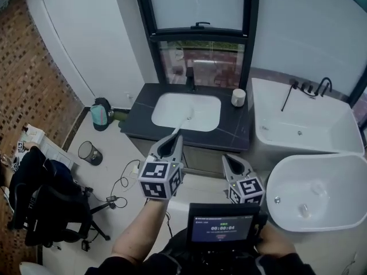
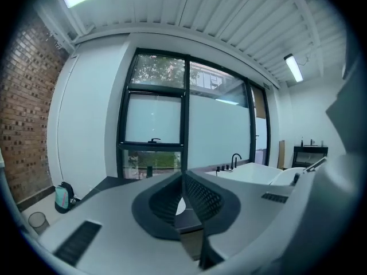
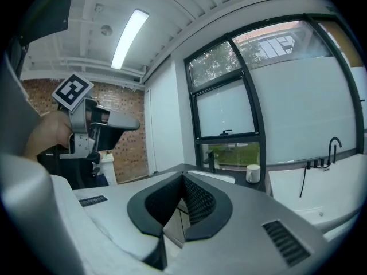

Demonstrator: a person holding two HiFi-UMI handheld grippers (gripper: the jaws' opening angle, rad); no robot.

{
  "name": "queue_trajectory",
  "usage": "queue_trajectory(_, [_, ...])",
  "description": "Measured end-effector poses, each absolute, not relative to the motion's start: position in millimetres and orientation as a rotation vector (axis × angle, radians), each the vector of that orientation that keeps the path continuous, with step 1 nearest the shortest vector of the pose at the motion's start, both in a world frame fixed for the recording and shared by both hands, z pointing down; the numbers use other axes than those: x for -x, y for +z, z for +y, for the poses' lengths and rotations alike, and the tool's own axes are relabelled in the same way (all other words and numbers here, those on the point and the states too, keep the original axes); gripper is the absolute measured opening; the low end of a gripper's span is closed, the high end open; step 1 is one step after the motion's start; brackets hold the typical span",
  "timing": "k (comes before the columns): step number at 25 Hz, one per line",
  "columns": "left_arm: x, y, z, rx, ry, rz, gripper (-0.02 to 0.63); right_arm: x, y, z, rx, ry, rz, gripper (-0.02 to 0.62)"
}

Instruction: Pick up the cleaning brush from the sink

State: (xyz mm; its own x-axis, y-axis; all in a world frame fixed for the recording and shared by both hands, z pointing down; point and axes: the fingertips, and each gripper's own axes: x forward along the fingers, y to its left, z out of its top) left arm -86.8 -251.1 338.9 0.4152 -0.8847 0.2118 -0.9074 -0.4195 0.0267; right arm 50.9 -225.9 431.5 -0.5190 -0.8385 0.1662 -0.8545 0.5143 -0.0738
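Note:
The white sink (image 1: pixel 159 117) is set in a dark countertop (image 1: pixel 139 116) under the window, well ahead of both grippers. A pale, slim thing lies in the basin near its right side, probably the cleaning brush (image 1: pixel 187 118); it is too faint to make out. My left gripper (image 1: pixel 175 136) is held up in front of the counter's front edge, jaws together with nothing in them (image 2: pixel 183 175). My right gripper (image 1: pixel 229 160) hangs lower and to the right, also shut and empty (image 3: pixel 183 175). Both point level toward the counter.
A black faucet (image 1: pixel 190 77) stands behind the sink and a white cup (image 1: pixel 238 97) on the counter's right. A bathtub (image 1: pixel 304 128) and a round white tub (image 1: pixel 321 191) fill the right. A bin (image 1: pixel 90 152), cables and a black chair (image 1: pixel 46 205) are on the left floor.

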Motion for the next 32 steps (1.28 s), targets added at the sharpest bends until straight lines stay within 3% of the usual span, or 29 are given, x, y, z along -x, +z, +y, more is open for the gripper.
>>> queue_trajectory(11, [80,416,-481,-2.376,0.724,-1.615,0.102,-85,452,-434,-1.329,0.28,-2.69,-0.011])
queue_trajectory(14, [68,451,-518,-2.302,0.883,-1.494,0.24,-96,452,-476,-1.262,0.286,-2.724,-0.011])
queue_trajectory(20, [90,523,-593,-2.128,1.099,-1.328,0.272,-82,470,-554,-1.18,0.366,-2.739,-0.011])
queue_trajectory(32, [147,647,-703,-1.938,1.211,-1.102,0.272,-43,511,-669,-1.217,0.452,-2.652,-0.011])
